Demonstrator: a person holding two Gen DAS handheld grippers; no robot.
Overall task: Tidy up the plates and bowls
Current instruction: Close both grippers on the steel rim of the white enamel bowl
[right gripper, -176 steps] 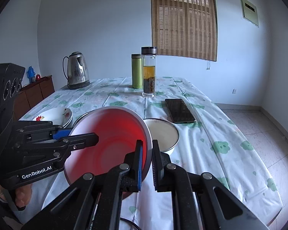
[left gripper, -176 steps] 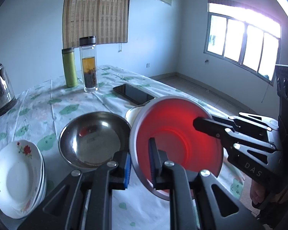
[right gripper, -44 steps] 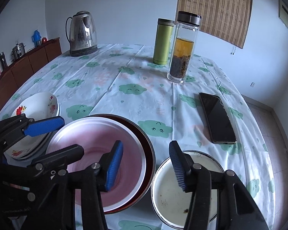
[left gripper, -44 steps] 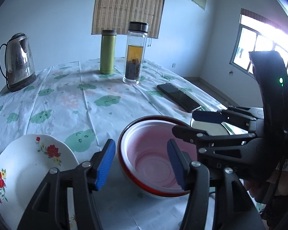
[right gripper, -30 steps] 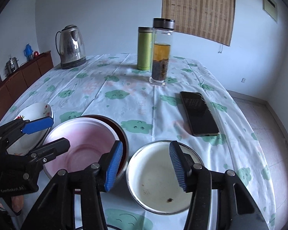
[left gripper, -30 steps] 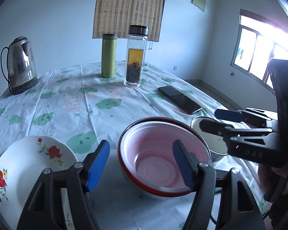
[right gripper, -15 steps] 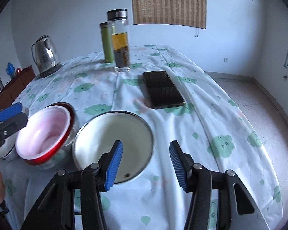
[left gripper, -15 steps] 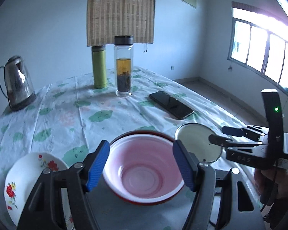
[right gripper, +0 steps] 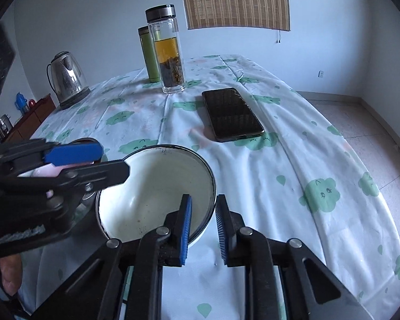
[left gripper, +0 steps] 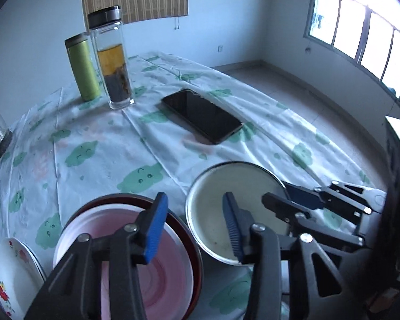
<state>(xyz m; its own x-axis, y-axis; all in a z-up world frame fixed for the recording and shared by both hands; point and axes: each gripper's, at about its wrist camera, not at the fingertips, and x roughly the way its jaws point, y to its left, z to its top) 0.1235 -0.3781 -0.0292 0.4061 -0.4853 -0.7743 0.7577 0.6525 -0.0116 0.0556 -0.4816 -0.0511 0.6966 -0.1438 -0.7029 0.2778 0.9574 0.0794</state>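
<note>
Left gripper [left gripper: 193, 225]: black angular linkage arms, 2 fingers [left gripper: 154, 229] faced with ribbed blue pads, silver screws at the joints. Right gripper [right gripper: 202, 228]: the same black build with blue pads; bare skin of a hand [right gripper: 9, 272] shows at 8 o'clock.

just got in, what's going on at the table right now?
A person with a handheld gripper in each hand is sorting dishes. The right gripper has its jaws open astride the near rim of the white enamel bowl, one finger inside and one outside, not yet clamped. The left gripper hovers open and empty between that bowl and the pink bowl, which already sits nested in a darker bowl. Floral plates are stacked at the far left.
</note>
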